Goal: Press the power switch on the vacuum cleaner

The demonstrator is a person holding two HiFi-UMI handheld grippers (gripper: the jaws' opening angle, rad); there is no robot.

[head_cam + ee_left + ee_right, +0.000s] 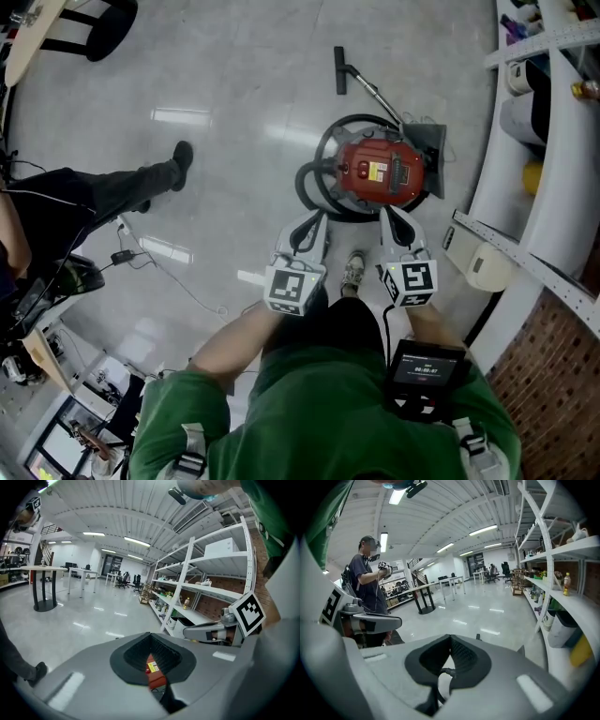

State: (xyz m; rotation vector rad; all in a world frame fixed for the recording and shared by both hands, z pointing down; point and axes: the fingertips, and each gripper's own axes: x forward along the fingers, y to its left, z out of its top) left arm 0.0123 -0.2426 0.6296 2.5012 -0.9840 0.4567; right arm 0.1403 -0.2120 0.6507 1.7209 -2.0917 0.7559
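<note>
The red vacuum cleaner (pixel 380 171) stands on the floor ahead of me, ringed by its black hose (pixel 314 183), with the wand (pixel 361 82) lying beyond it. A yellow label sits on its top; the switch itself is too small to pick out. My left gripper (pixel 311 219) hovers by the vacuum's near left side and my right gripper (pixel 392 216) by its near edge. Both are shut and hold nothing. Through the hollow of the left gripper (pixel 150 634) the vacuum (pixel 153 672) shows; below the right gripper (pixel 450 637) the hose (pixel 444 671) shows.
White shelving (pixel 553 141) curves along the right side, with bottles and bins on it. A person in black (pixel 112 187) stands at the left, feet near a cable (pixel 173 277) on the floor. A round table base (pixel 108 28) is at the top left.
</note>
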